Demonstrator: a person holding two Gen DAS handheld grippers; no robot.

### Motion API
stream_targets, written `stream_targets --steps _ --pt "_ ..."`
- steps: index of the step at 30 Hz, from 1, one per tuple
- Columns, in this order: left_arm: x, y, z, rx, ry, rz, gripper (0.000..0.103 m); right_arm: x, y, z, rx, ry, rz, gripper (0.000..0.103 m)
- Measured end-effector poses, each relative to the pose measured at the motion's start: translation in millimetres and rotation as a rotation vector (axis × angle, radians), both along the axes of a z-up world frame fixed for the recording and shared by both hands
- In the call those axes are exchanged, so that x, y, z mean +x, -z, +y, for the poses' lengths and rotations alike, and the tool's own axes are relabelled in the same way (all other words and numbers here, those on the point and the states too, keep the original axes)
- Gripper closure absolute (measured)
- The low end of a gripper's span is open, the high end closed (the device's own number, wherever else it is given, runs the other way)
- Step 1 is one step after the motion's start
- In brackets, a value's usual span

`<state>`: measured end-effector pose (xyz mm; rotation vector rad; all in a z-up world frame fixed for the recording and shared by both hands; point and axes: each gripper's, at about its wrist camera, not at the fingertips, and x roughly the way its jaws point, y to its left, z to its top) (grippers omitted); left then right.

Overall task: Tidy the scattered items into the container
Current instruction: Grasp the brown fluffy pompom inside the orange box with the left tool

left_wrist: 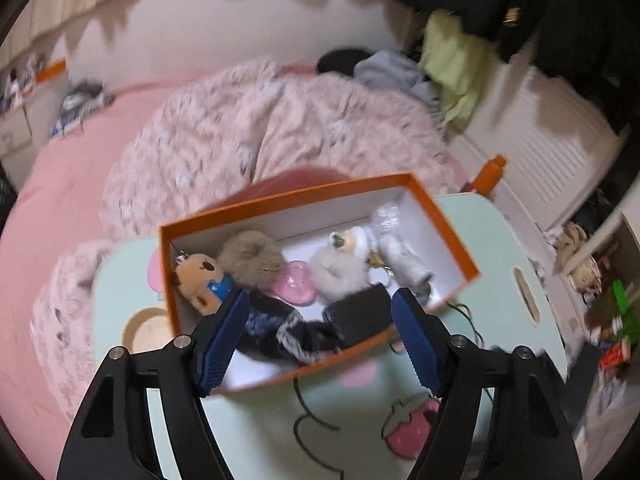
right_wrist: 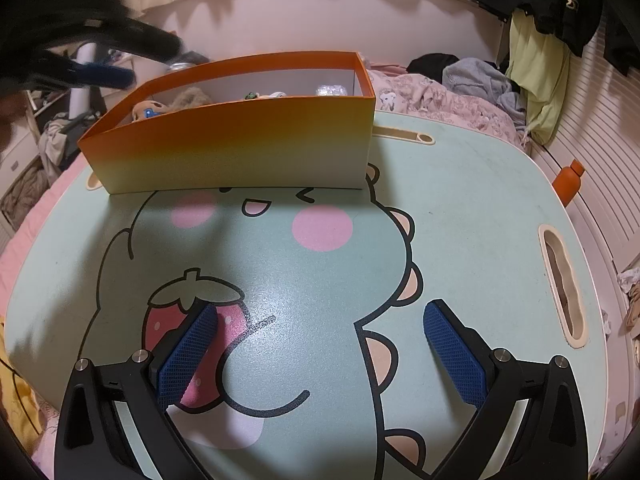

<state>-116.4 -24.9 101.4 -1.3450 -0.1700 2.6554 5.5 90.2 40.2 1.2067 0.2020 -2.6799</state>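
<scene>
Over a mint-green cartoon desk point(right_wrist: 460, 184) set on a pink bed point(left_wrist: 80, 184), the left gripper point(left_wrist: 320, 312) hangs with its jaws parted above the orange box point(left_wrist: 440, 208), gripping nothing. Inside the box lie a bear plush point(left_wrist: 200, 276), a brown fluffy toy point(left_wrist: 250, 256), a pink piece point(left_wrist: 294, 284) and dark fabric point(left_wrist: 280, 328). The right gripper point(right_wrist: 320, 328) stands fully spread and empty over bare desk.

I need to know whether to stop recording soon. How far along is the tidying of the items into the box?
Nearly done, it seems. Done: the orange box on the table holds the bear plush, fluffy toys, a pink piece and dark items. In hand: nothing; the left gripper hangs open over the box, and the right gripper is open and empty. Left: no loose item shows on the tabletop.
</scene>
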Motion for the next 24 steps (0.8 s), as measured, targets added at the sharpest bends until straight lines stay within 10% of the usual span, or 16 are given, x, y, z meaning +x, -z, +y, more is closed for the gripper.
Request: stream_targets --steps 9,12,24 --pt "-53.0 33.7 11.2 -0.191 -0.143 -0.098 0.03 0.1 -0.1 0.6 0.0 0.0 0.001 0.0" --pt "-66.3 49.7 8.7 -0.201 -0.173 -0.165 0.048 -0.6 -0.3 0.7 0.0 0.0 0.001 0.0" --pt "-31.5 15.2 4.1 -0.019 -0.055 -0.066 0.077 3.4 1.0 -1.8 -0.002 0.0 0.002 0.0"
